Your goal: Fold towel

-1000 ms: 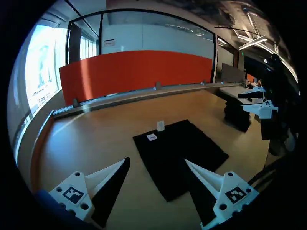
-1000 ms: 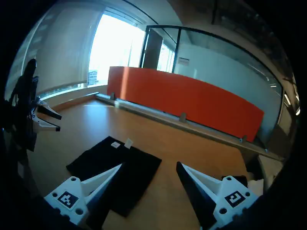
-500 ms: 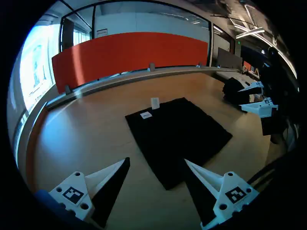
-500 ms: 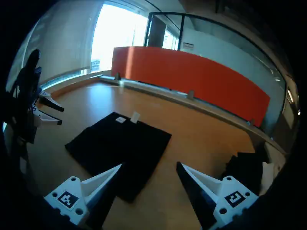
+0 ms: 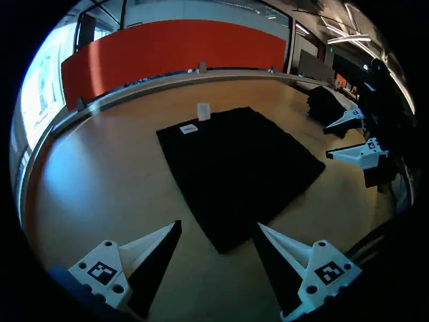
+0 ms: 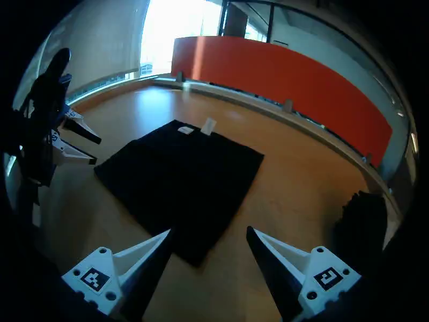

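A long wooden table (image 5: pixel 96 161) runs up to an orange partition (image 5: pixel 177 48), with windows and glass walls behind it. The black towel (image 5: pixel 236 161) lies flat and spread out on the table, on my side of the partition. Two small white tags (image 5: pixel 189 129) sit at its edge nearest the partition.

Both claws are spread wide with nothing between the fingers. In the left gripper view, the left claw (image 5: pixel 218 224) hangs above the table. The towel corner farthest from the partition lies just ahead of it, a little toward its right finger. In the right gripper view, the right claw (image 6: pixel 209 230) faces the other corner of that same edge, close to its left finger. So each claw has its own corner, and neither looks clearly nearer than the other.

I judge the fold will carry this near edge toward the partition, up to the tagged edge. The fisheye bends things too much for me to swear which side is longer. A dark pile (image 6: pixel 359 220) sits well apart from the towel, off to the right claw's side.
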### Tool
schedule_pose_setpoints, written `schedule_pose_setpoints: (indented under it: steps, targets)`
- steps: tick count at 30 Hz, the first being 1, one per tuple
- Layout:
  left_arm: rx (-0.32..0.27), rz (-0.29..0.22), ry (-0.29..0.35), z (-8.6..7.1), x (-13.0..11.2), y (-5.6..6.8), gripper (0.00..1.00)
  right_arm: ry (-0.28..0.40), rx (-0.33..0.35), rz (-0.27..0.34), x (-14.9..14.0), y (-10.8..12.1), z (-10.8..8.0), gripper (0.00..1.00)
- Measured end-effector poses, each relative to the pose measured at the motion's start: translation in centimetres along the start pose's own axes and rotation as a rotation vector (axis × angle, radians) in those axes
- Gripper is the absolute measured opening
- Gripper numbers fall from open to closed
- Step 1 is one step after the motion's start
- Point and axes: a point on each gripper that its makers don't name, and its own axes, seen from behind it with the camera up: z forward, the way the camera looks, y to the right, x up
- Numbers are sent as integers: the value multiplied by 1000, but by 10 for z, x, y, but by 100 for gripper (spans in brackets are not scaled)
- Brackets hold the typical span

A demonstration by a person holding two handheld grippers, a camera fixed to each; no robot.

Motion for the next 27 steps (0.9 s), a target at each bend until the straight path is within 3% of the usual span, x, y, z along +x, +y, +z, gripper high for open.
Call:
schedule_pose_setpoints:
  steps: [5,14,22,27]
  targets:
    - [-10,15,-39,9,-13,6,94,-30,25,-7,-14,-9,8,98]
    - [10,38,-90,15,-32,5,94,-72,44,-7,-35,-10,12,95]
    - [12,46,-101,15,-33,6,94,-104,56,12,-46,-8,15,83]
    - [18,45,-106,15,-33,4,83,-113,72,9,-48,-9,15,74]
